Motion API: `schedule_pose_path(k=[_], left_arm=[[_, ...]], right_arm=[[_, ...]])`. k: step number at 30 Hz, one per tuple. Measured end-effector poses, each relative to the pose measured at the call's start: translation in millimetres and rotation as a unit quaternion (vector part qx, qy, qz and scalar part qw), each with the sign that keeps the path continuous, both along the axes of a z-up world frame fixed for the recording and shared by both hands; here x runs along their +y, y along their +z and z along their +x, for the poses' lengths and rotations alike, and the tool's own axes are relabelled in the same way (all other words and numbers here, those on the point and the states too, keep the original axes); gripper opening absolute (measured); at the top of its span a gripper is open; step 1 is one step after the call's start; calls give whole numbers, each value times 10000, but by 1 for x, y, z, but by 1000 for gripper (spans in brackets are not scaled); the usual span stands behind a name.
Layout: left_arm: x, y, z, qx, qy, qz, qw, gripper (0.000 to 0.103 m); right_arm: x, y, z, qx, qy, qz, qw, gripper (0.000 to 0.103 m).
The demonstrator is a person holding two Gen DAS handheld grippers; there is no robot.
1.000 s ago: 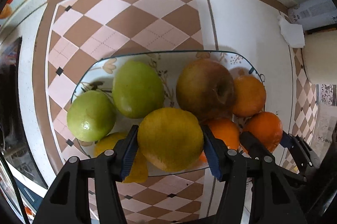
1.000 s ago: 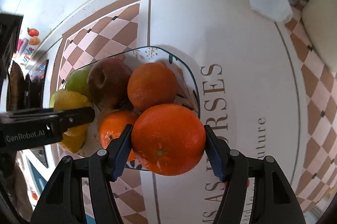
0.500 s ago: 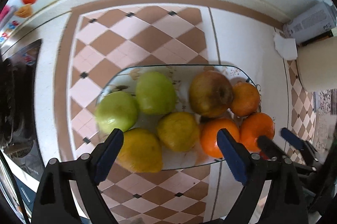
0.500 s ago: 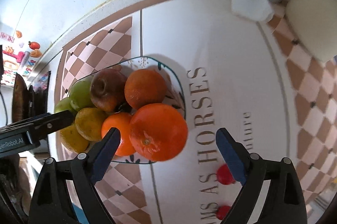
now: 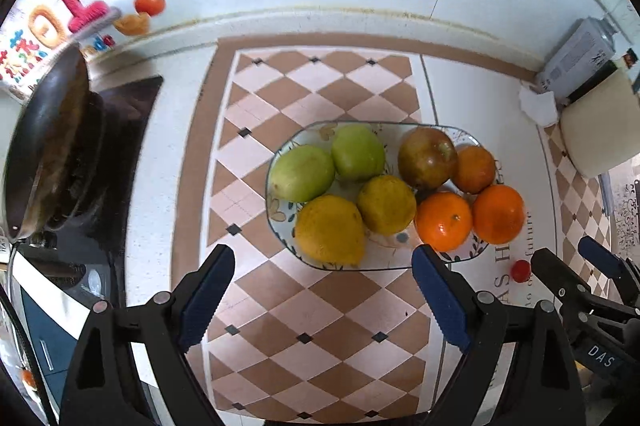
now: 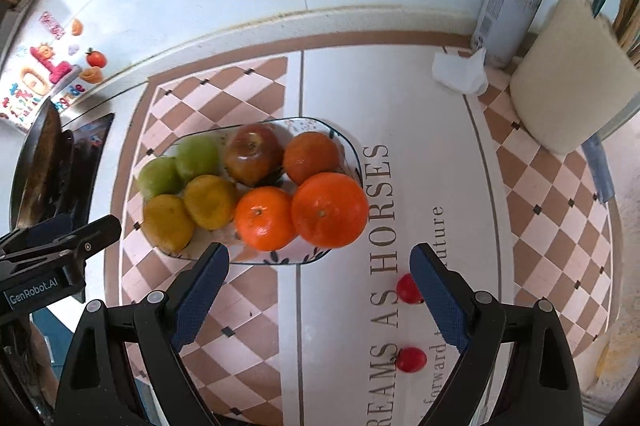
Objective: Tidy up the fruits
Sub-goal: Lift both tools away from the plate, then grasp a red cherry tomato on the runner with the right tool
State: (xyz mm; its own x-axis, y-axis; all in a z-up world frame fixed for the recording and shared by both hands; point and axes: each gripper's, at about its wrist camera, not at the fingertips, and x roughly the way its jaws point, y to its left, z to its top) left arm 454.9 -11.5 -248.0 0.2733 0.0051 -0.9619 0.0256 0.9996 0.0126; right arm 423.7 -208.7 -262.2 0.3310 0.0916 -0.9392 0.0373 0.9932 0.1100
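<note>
Both the left tool [image 5: 323,288] and right tool [image 6: 319,286] are held wide open and empty. The big orange [image 6: 329,210], at three o'clock on the plate [image 6: 347,146], is seated over the rim. It could be rolled onto the desk [image 6: 400,114] by a small knock.

The plate [image 5: 281,222] is pale with painted flowers and a dark rim. On it lie two green apples [image 5: 358,153], two yellow lemons [image 5: 330,229], a reddish-brown apple [image 5: 427,158] and three oranges [image 6: 329,209] in bright orange. The counter mat [image 5: 320,98] shows brown and pink diamonds beside a white panel with brown lettering. Two cherry tomatoes [image 6: 410,359] are red. The gripper pads [image 6: 438,300] are blue.
</note>
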Motion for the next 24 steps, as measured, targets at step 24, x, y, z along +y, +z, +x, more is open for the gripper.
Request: schedule_pose_path(k=[24], left_arm=[[13, 130, -125, -1503, -141, -209, 9883, 91]], right_arm=[[15, 138, -132, -1303, 92, 88, 9914, 94]])
